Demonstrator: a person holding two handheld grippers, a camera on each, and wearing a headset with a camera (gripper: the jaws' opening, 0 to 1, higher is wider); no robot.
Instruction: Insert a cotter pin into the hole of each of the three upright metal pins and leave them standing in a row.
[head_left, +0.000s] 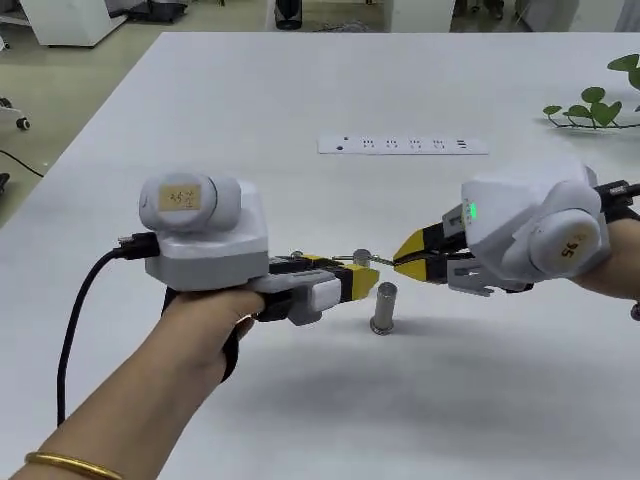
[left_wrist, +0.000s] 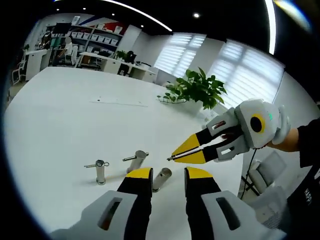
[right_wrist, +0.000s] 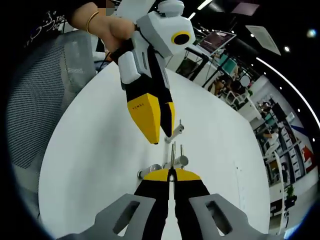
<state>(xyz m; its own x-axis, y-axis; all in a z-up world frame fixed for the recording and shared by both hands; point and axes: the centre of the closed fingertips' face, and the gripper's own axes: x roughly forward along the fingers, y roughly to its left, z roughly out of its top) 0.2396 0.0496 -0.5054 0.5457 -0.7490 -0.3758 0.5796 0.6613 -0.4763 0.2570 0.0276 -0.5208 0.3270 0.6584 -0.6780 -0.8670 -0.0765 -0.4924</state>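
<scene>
The white surface (head_left: 300, 110) is seen first, with the work set near its front edge. The left gripper (left_wrist: 168, 172) is held low with its fingers parted a moderate way and nothing gripped. The right gripper (right_wrist: 172, 171) is clamped tight on a cotter (right_wrist: 173, 152). The bare pin (left_wrist: 161, 178) is framed between the left fingers, upright on the surface, with the cotter's tip near its top. The other two pins (left_wrist: 100, 171) (left_wrist: 137, 160) are stood beside it, a cotter through each.
</scene>
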